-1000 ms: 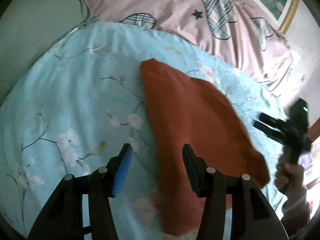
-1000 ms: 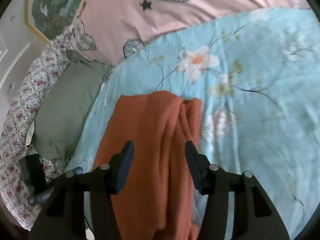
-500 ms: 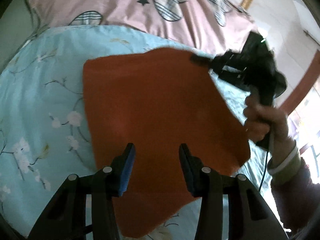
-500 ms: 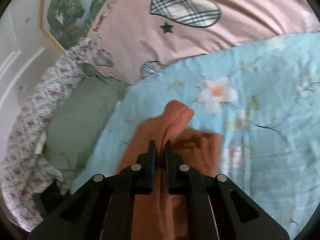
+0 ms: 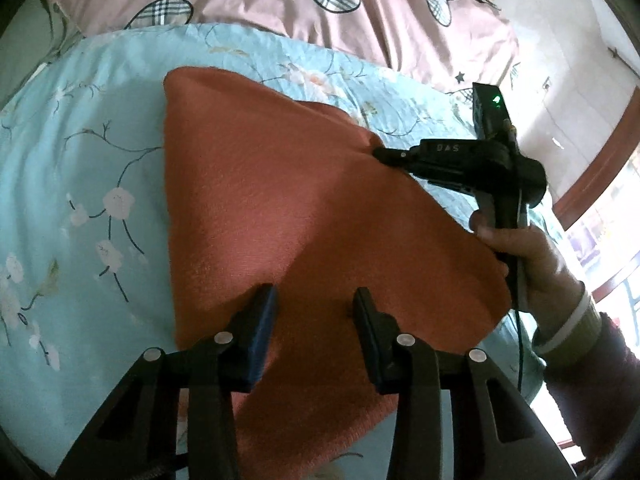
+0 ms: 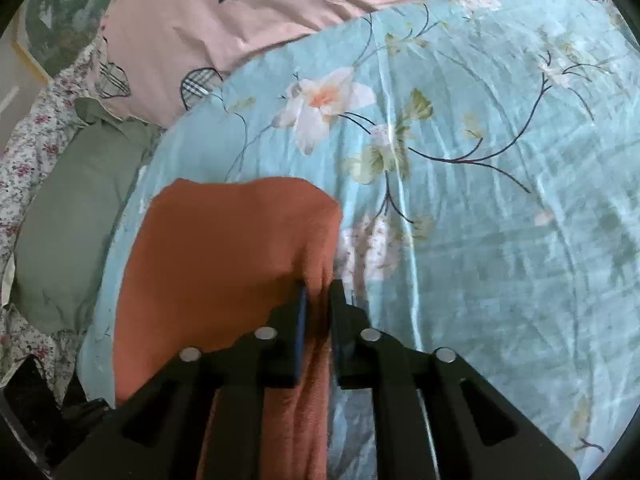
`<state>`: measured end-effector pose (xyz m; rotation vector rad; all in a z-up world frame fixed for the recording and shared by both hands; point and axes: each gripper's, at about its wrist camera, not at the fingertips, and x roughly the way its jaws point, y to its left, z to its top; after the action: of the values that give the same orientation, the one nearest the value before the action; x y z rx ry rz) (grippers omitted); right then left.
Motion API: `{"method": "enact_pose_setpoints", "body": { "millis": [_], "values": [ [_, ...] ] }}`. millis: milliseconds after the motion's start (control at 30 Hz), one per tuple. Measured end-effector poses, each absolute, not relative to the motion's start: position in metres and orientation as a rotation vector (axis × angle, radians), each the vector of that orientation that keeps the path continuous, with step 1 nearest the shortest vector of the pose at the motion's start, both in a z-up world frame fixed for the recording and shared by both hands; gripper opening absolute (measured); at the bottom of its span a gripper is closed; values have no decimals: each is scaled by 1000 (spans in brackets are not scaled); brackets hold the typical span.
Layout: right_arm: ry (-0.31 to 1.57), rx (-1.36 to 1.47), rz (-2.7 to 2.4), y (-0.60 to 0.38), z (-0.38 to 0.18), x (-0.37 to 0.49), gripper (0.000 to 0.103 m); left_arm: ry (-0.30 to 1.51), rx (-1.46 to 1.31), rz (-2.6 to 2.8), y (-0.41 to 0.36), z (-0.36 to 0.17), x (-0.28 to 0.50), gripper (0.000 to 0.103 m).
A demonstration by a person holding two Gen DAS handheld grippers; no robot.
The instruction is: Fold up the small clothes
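Observation:
A rust-orange knit cloth lies on the light blue floral bedspread. My left gripper is open and empty, hovering over the cloth's near part. My right gripper is shut on the cloth's right edge; in the left wrist view the right gripper pinches a raised fold at the cloth's far right side. The cloth spreads left of the right gripper.
A pink pillow with plaid hearts lies behind the bedspread. A grey-green pillow and a floral pillow sit at the left in the right wrist view. A framed picture hangs on the wall.
My right gripper closed on the cloth's edge and has carried it over the cloth. My left gripper stayed open and moved over the cloth.

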<state>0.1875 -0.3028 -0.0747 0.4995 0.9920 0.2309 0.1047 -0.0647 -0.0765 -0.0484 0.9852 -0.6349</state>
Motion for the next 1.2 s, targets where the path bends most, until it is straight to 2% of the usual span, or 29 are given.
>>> {"method": "enact_pose_setpoints", "body": {
  "millis": [33,200,267,400,500,533,567,633,700,733,800,900,1000,1200],
  "values": [
    [990,501,220,-303,-69,187,23,987,-42,-628,-66,-77,105,40],
    [864,500,253,-306,-12,147,24,953,-42,-618,-60,-45,104,40],
    [867,513,320,-292,-6,142,29,929,-74,-619,-51,-33,108,40],
    [940,471,370,-261,-23,157,29,915,-126,-587,-44,-28,137,39],
    [1032,459,294,-260,-61,182,29,945,-153,-571,-43,-41,167,39],
    [1048,452,279,-262,-71,187,25,974,-147,-534,-44,-50,178,33],
    [1049,451,277,-264,-76,190,19,1012,-134,-495,-45,-60,188,21],
    [1044,476,269,-272,-82,190,11,1051,-112,-481,-47,-75,199,17],
    [1038,480,264,-275,-75,185,11,1044,-101,-488,-48,-74,200,17],
    [1028,484,265,-276,-69,180,15,1043,-84,-486,-49,-73,199,17],
    [1001,479,272,-275,-56,162,16,1035,-70,-480,-50,-68,193,15],
    [944,474,325,-272,-33,123,21,1009,-82,-512,-44,-52,171,19],
    [930,453,355,-261,-26,84,30,986,-77,-551,-40,-40,139,20],
    [1015,418,279,-261,-67,42,31,994,-55,-625,-32,-42,67,24]
  ]
}}
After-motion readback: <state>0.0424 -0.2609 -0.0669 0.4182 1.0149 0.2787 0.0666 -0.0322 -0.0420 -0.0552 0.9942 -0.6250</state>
